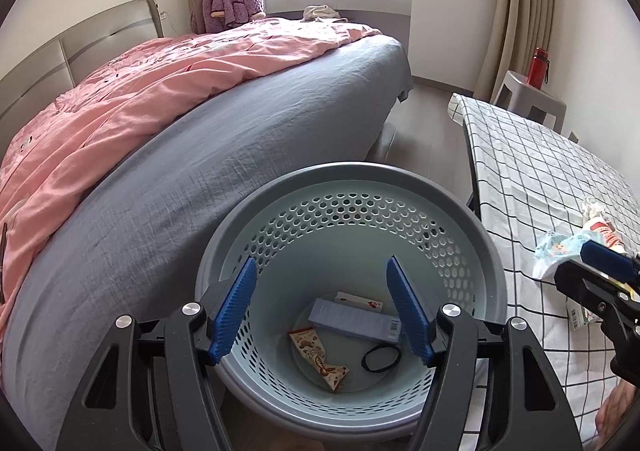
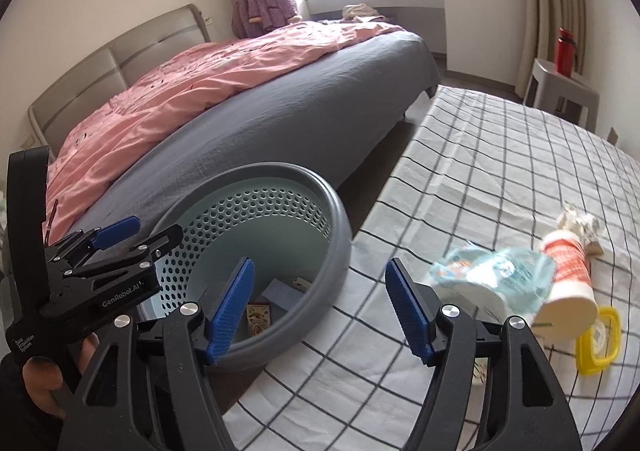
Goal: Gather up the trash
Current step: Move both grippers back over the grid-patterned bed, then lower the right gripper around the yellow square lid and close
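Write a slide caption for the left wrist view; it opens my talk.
Open left hand-held gripper above perforated basket already holding a box, wrapper and hair tie.

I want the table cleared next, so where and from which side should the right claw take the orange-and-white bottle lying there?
Grip the orange-and-white bottle across its round body, mid-length, probably from above. It lies on its side on the checked tablecloth, a crumpled blue wrapper against its left.

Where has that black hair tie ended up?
The black hair tie lies on the bottom of the perforated basket in the left wrist view, just right of the snack wrapper and below the grey-blue box.
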A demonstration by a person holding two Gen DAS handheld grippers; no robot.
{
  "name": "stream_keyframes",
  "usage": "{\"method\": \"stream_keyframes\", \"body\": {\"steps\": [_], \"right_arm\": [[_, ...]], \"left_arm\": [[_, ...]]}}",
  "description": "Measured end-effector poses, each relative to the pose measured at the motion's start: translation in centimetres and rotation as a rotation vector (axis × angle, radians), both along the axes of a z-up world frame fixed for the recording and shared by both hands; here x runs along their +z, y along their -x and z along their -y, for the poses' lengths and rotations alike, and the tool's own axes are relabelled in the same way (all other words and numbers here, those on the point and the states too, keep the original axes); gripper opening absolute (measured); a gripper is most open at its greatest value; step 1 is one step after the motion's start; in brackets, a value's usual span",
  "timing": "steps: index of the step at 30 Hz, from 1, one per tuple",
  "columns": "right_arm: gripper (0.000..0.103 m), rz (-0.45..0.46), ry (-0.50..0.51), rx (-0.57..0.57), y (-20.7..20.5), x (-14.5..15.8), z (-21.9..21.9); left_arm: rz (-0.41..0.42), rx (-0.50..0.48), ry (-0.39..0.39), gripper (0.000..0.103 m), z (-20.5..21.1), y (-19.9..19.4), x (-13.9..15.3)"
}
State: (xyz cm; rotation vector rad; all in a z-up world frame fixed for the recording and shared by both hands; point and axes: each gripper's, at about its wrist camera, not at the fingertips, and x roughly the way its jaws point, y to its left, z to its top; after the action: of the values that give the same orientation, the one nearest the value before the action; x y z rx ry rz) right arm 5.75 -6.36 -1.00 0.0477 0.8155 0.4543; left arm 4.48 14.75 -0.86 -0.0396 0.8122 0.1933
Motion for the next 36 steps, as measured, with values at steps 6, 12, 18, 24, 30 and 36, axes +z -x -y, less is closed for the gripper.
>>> {"method": "stream_keyframes", "body": {"steps": [6,12,18,24,30,36], "right_arm": [[0.068,-0.011,-0.004,-0.072,1.7,-0.1,3.2],[0.069,-0.005,0.000,-0.146,3.0,0.2,6.7],[0.070,0.000,0.009,-0.244,3.8,0.2,11.2],[0.073,-0.014,0.027,-0.318,4.2,0.0,15.0],[0.077,-0.027,0.083,-0.367,4.5,-0.8,18.3],[0.077,-0.087,0.125,-0.399,3.3,-3.2,20.9]], "left_arm": [[0.029,-0.030,0.013,0.066,1.4,0.9,0.7],[0.044,-0.049,0.024,0.067,2.9,1.5,1.0],[0.057,-0.089,0.042,0.069,4.7,1.7,1.3],[0.044,-0.147,0.056,0.071,7.0,1.5,1.0],[0.021,-0.215,0.065,0.074,9.9,1.6,0.4],[0.007,-0.254,0.049,0.075,12.2,1.6,-0.3]]}}
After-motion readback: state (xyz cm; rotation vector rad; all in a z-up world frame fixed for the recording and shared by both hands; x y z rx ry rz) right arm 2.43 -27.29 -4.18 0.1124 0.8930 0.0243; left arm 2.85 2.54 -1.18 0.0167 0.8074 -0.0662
